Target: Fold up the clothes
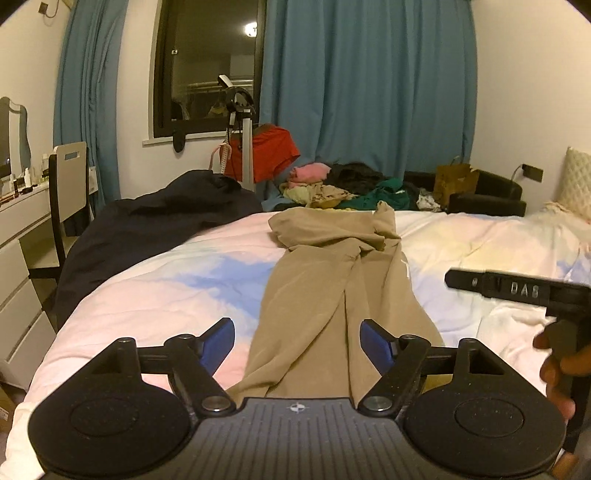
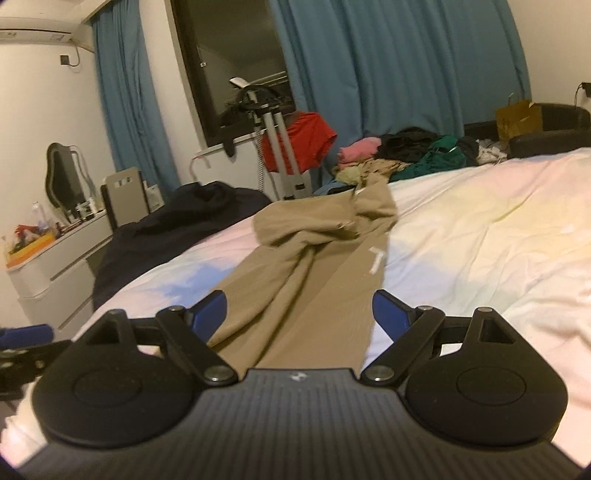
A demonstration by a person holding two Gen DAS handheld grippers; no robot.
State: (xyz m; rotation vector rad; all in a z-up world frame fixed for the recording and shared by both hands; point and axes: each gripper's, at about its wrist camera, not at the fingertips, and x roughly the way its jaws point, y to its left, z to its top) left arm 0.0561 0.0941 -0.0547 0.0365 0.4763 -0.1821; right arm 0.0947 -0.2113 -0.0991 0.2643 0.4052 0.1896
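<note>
Currently tan trousers (image 1: 332, 280) lie lengthwise on bed (image 1: 155, 295), legs running toward both cameras, waist bunched at far end. Left gripper (image 1: 297, 345) fingers spread wide, holding nothing, trouser legs between them. Right gripper (image 2: 299, 314) same: wide apart, empty, straddling legs.

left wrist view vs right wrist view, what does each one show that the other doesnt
Only the left wrist view shows the right gripper's finger from the side, the hand holding it, and a cream pillow. Only the right wrist view shows the wall air conditioner and a blue pad of the other gripper at its left edge. Both show the tan trousers lying lengthwise on the bed, a dark garment and the clothes pile.
</note>
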